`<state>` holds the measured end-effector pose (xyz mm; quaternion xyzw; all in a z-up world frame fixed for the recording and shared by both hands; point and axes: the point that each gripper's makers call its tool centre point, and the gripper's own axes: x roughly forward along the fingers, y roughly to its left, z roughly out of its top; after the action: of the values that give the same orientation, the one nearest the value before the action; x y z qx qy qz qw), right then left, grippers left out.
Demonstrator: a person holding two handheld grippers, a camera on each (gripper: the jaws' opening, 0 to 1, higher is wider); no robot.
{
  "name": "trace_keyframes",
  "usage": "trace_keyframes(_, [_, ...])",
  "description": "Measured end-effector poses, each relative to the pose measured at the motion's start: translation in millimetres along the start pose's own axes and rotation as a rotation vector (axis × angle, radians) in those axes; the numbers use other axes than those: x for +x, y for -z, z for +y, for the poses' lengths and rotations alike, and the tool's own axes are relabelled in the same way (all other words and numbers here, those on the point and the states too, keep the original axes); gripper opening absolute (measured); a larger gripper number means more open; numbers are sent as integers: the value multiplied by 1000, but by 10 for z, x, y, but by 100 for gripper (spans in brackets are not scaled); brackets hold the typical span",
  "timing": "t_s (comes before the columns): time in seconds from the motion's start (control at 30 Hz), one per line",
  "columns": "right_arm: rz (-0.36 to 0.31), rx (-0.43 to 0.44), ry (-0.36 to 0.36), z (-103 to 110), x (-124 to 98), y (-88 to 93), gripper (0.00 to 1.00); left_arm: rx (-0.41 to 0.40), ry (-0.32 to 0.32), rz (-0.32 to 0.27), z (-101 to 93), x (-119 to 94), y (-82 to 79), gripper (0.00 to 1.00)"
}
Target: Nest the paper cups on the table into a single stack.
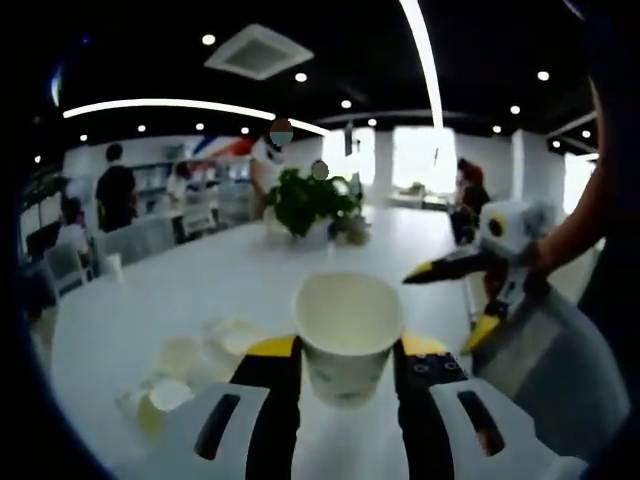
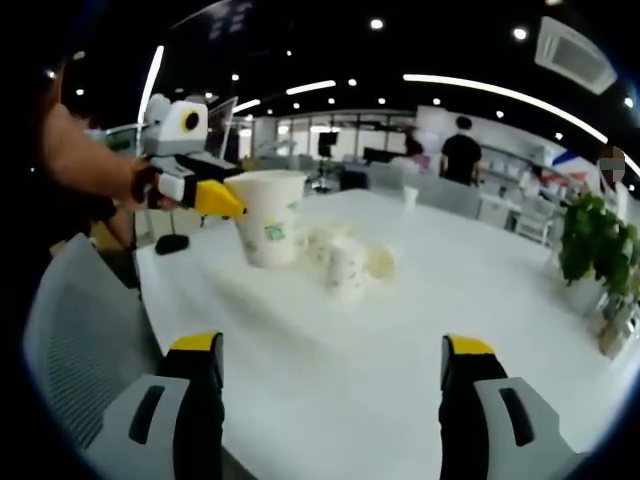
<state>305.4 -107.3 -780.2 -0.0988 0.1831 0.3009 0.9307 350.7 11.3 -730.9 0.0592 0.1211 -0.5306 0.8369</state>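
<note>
Cup [image 1: 347, 335] first: a white paper cup with a small green print, upright and mouth open, pinched between the yellow-tipped jaws of the left gripper [image 1: 348, 352], which press on its two sides. In the right gripper view that same cup [image 2: 268, 229] sits up above the white table [image 2: 350, 380], towards its far left corner, with the left gripper [image 2: 215, 198] coming in from the left and a person's forearm [image 2: 85, 160] behind it. Inside, the cup looks empty as far as the left gripper view lets us see.

Next out, the loose cups [image 1: 190, 365]: a cluster of pale paper cups on the tabletop, left of the held cup in the left gripper view, some lying on their sides, too blurred to count. From the other side the cluster [image 2: 345, 260] lies just right of the held cup, touching one another.

Over to the right gripper [image 2: 330, 365]: jaws spread wide apart, nothing between them, only bare table under the gap. In the left gripper view it [image 1: 455, 295] hangs off to the right, beside a grey chair back [image 1: 560, 355], jaws parted.

Further off, a potted green plant [image 1: 310, 205] stands near the table's far edge; it [image 2: 595, 250] shows at the right edge in the right gripper view. Chairs [image 1: 135, 240] line the far side, and people [image 1: 115, 190] stand about in the background under ceiling lights.
</note>
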Motion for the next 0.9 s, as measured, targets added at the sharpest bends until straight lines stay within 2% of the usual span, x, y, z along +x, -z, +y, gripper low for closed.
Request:
trace_keyframes(0.07, [-4,-1,-1,6,-4,-5,89,4,4,0,-53,-10,-20,34])
trace_keyframes(0.1, [-14,-7,6,-5,-11,-26,91,7,7,5,-173,168,-86,34])
trace_keyframes(0.13, [-27,-4,9,-159,-117,-13,92,9,10,6,-216,214,-109,34])
trace_keyframes(0.17, [-32,3,6,-298,-219,3,92,17,11,13,-347,396,-177,34])
trace_keyframes(0.33, [-45,14,-10,-542,-456,27,94,25,22,29,-656,640,-292,34])
trace_keyframes(0.47, [-52,23,-17,-686,-577,42,94,47,33,39,-825,807,-356,34])
trace_keyframes(0.6, [-53,14,-21,-774,-654,60,95,44,34,35,-903,910,-377,34])
trace_keyframes(0.63, [-55,16,-23,-797,-675,65,95,42,35,37,-1063,1165,-493,34])
trace_keyframes(0.67, [-55,16,-22,-827,-707,87,95,41,38,39,-1163,1307,-541,34])
trace_keyframes(0.7, [-56,16,-19,-881,-753,110,95,38,40,36,-1047,1064,-404,34])
trace_keyframes(0.73, [-55,17,-18,-888,-765,129,95,37,42,37,-1035,1013,-361,34])
trace_keyframes(0.9, [-53,23,-16,-907,-848,233,95,46,51,35,-1127,986,-240,34])
